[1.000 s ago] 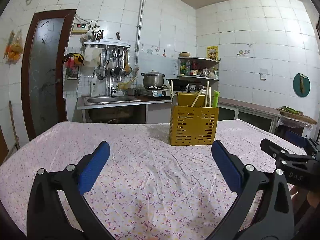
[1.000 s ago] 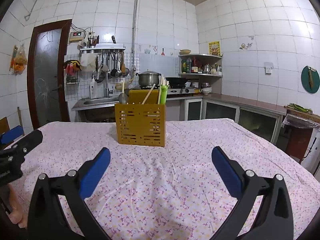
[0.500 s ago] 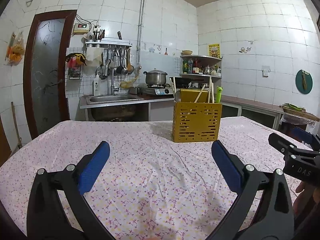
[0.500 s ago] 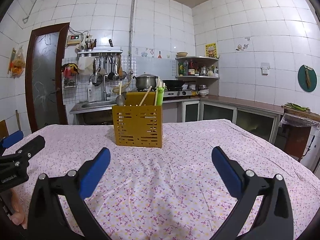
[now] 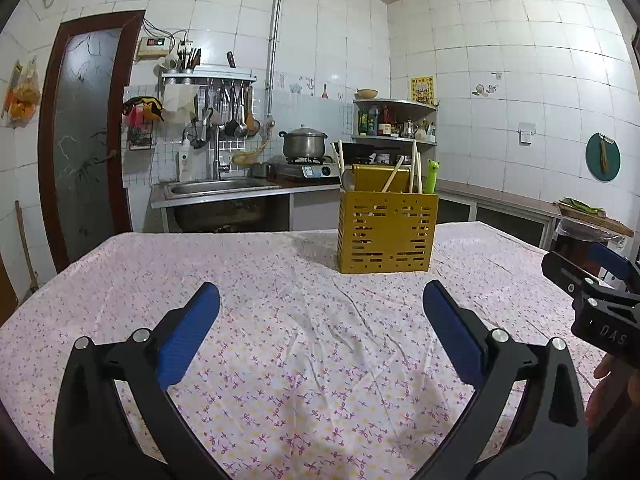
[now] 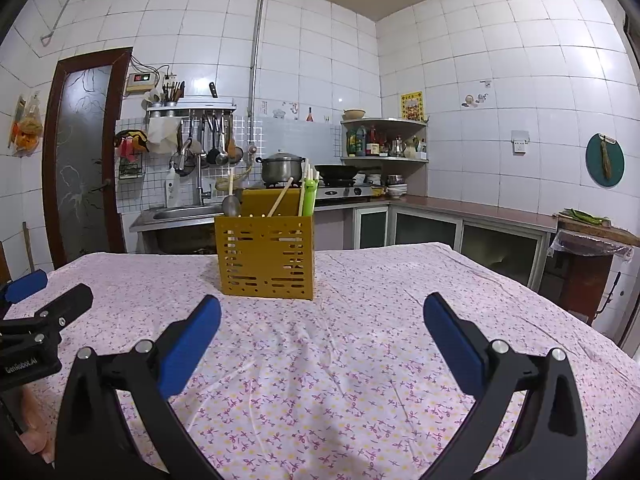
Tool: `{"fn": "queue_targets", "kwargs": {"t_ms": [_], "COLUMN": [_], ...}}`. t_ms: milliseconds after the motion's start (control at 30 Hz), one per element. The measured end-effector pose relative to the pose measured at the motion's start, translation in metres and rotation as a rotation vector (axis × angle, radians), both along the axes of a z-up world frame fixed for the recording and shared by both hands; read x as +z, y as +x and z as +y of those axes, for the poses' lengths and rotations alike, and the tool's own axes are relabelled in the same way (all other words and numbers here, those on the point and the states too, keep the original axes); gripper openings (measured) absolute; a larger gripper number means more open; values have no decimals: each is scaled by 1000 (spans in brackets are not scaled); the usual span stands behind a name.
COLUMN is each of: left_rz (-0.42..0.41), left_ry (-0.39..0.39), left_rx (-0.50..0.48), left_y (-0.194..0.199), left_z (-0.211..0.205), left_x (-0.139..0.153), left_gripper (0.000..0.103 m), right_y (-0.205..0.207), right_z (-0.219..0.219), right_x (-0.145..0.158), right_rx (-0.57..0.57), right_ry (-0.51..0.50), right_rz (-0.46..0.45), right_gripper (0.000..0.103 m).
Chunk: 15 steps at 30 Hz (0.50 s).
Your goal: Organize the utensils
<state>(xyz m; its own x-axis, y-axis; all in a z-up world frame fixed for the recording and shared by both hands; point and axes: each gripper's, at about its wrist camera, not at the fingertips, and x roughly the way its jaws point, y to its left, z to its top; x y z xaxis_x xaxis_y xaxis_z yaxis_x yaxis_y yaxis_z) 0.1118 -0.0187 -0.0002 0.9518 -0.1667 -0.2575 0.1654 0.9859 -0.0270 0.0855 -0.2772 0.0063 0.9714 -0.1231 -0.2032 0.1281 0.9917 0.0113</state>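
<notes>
A yellow slotted utensil holder stands upright at the far side of the table with the pink floral cloth; it also shows in the right wrist view. It holds wooden chopsticks, a metal spoon and a green utensil. My left gripper is open and empty, above the cloth, well short of the holder. My right gripper is open and empty too. Each gripper shows at the edge of the other's view.
Behind the table are a sink counter, a stove with a steel pot, hanging kitchen tools, a corner shelf with bottles and a dark door at left. A side table stands at right.
Both grippers have drawn back and tilted up slightly, so the holder sits a little higher and farther in both views. Both stayed open and empty.
</notes>
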Motion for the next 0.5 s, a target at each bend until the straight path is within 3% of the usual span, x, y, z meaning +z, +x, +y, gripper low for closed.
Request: {"fn": "queue_targets", "kwargs": {"t_ms": [500], "left_rz": [-6], "left_ry": [6], "left_rx": [-4], "left_y": [-2], "left_z": [-2], "left_x": [1], "left_gripper": [98], "right_y": [0], "right_z": [0], "right_x": [0], "right_rx": [-1], "right_ry": [-2], "right_rz": [0], "right_gripper": [99]}}
